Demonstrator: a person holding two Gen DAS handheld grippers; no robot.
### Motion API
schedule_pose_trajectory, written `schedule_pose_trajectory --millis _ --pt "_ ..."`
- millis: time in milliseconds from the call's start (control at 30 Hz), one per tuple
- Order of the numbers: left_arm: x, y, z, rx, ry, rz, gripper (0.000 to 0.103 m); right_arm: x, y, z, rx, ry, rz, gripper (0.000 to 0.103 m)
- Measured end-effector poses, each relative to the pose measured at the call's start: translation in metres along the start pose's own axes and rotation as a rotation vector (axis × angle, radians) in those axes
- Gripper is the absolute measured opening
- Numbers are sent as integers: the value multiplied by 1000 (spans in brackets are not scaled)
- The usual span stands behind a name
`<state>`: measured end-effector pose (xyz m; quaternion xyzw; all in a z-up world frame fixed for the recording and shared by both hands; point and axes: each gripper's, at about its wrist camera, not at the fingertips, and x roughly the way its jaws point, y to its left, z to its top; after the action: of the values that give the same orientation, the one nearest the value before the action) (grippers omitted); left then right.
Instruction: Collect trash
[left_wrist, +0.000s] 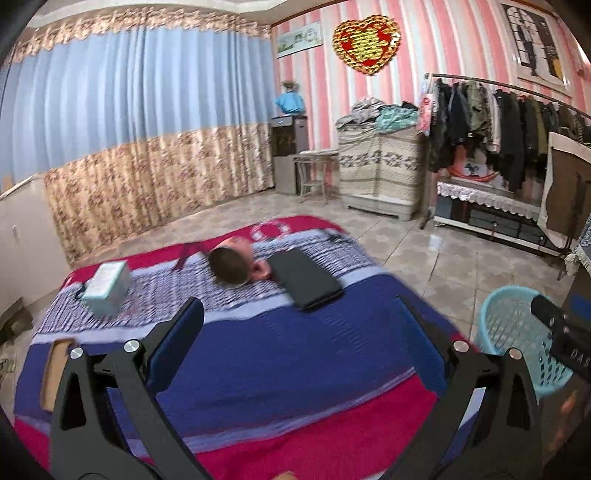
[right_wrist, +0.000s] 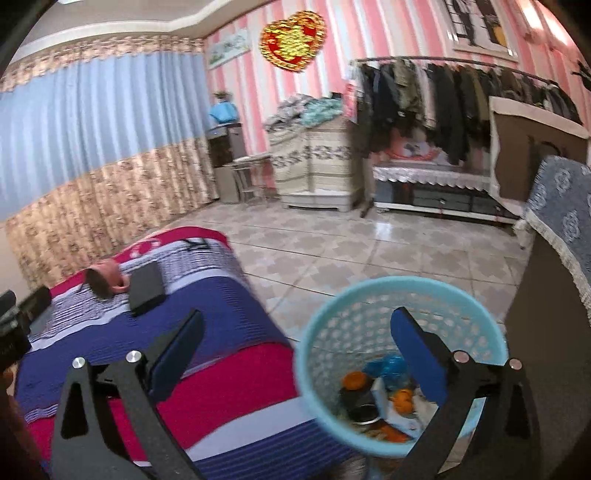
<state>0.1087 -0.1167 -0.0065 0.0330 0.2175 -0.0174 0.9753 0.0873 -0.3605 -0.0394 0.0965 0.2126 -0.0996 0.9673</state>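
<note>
A light blue plastic basket (right_wrist: 314, 354) stands on the floor to the right of the bed; it holds orange peel (right_wrist: 400, 398), a blue wrapper (right_wrist: 386, 367) and a dark can (right_wrist: 358, 404). My right gripper (right_wrist: 299, 321) is open and empty, its right finger over the basket's mouth. The basket also shows in the left wrist view (left_wrist: 513, 325). My left gripper (left_wrist: 303, 306) is open and empty above the blue and red bedspread (left_wrist: 280, 354).
On the bed lie a mannequin head (left_wrist: 236, 262), a black flat case (left_wrist: 306, 277), a pale teal box (left_wrist: 107, 288) and a brown strip (left_wrist: 55, 373) at the left edge. A clothes rack (left_wrist: 509, 125), covered cabinets and tiled floor lie beyond.
</note>
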Motion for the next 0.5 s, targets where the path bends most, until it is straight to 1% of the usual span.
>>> schedule_pose_trajectory --millis 100,200,333,500 --pt "-15 24 -12 -24 13 31 98 -10 24 -7 -48 -9 32 98" --pt "-35 47 -25 -23 5 60 98 -21 47 -21 -103 1 60 98" --pt "-61 66 -43 -19 -8 81 98 -38 69 -34 -156 9 79 98" --pt "-83 82 -55 -27 -3 73 98 -63 90 -48 -225 -3 107 98"
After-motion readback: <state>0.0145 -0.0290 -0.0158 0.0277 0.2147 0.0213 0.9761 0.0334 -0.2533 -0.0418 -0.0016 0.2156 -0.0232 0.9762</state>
